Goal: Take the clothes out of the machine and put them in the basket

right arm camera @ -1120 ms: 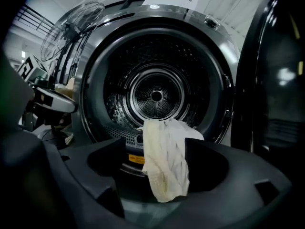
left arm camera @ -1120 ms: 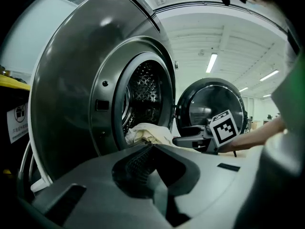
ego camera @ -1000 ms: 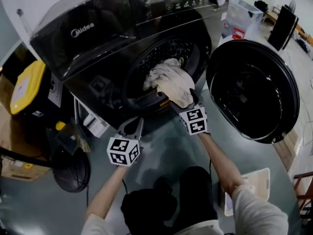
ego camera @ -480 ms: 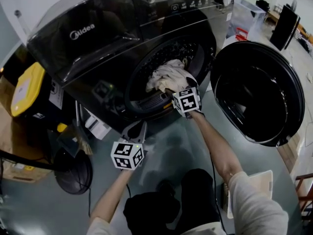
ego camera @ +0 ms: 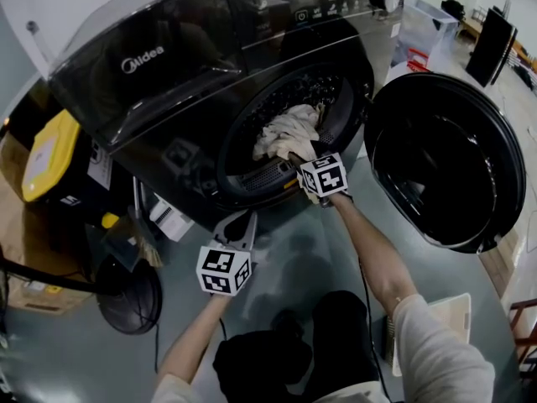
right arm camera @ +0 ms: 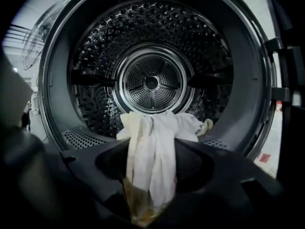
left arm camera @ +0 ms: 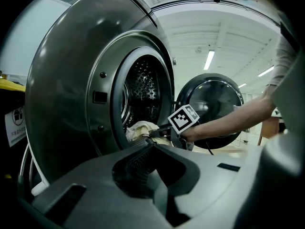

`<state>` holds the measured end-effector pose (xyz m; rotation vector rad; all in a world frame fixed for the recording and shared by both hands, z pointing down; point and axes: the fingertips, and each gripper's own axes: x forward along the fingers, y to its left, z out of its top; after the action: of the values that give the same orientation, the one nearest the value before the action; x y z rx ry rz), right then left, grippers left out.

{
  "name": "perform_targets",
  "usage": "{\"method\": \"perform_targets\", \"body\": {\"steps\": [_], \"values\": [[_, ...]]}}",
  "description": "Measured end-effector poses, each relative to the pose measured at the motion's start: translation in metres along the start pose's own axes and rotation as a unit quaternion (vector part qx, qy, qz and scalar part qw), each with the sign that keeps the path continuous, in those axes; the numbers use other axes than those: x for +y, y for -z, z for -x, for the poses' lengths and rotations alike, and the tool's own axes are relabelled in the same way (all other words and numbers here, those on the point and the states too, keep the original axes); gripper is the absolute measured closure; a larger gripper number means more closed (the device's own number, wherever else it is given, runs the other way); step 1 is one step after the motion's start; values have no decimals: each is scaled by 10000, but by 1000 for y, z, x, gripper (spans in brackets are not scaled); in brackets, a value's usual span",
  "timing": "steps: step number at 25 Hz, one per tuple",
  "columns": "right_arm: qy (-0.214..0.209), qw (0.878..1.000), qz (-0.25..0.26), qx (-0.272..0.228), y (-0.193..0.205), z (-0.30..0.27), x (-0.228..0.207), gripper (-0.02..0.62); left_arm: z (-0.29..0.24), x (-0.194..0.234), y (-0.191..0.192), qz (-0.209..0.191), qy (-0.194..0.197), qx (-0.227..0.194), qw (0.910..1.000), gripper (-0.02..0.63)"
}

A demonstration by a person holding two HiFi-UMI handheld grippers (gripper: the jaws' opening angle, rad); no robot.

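A dark front-loading washing machine [ego camera: 168,74] stands with its round door [ego camera: 445,162] swung open to the right. A white cloth [ego camera: 285,128] lies bunched in the drum mouth. My right gripper [ego camera: 295,159] reaches to the drum's lower rim. Its jaws have just been closing, and the white cloth [right arm camera: 155,142] is pinched between them, trailing back into the steel drum [right arm camera: 151,82]. My left gripper [ego camera: 239,223] hangs lower, in front of the machine, open and holding nothing. From its own view the cloth [left arm camera: 140,128] and right gripper [left arm camera: 157,133] show at the drum opening.
A yellow-lidded bin [ego camera: 46,154] stands left of the machine, with a black round object [ego camera: 126,296] on the floor below it. A clear plastic box [ego camera: 424,32] sits at the upper right. A pale flat tray [ego camera: 440,326] lies at the lower right, by the person's arm.
The right gripper has moved forward to the drum mouth and its jaws have closed on the cloth, which hangs out over the rim less. The left gripper has kept still.
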<state>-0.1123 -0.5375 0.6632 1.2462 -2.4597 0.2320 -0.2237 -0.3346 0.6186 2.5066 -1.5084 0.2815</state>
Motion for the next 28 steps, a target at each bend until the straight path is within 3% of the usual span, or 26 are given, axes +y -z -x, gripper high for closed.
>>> {"method": "perform_targets", "body": {"steps": [3, 8, 18, 28], "values": [[-67, 10000, 61, 16, 0, 1, 10, 401, 0, 1, -2, 11, -10, -8, 10000, 586], [-69, 9996, 251, 91, 0, 6, 17, 459, 5, 5, -3, 56, -45, -37, 10000, 586], [-91, 9984, 170, -539, -26, 63, 34, 471, 14, -12, -27, -35, 9, -220, 9998, 586], [146, 9914, 81, -1300, -67, 165, 27, 471, 26, -44, -52, -124, 96, -398, 9991, 586]]}}
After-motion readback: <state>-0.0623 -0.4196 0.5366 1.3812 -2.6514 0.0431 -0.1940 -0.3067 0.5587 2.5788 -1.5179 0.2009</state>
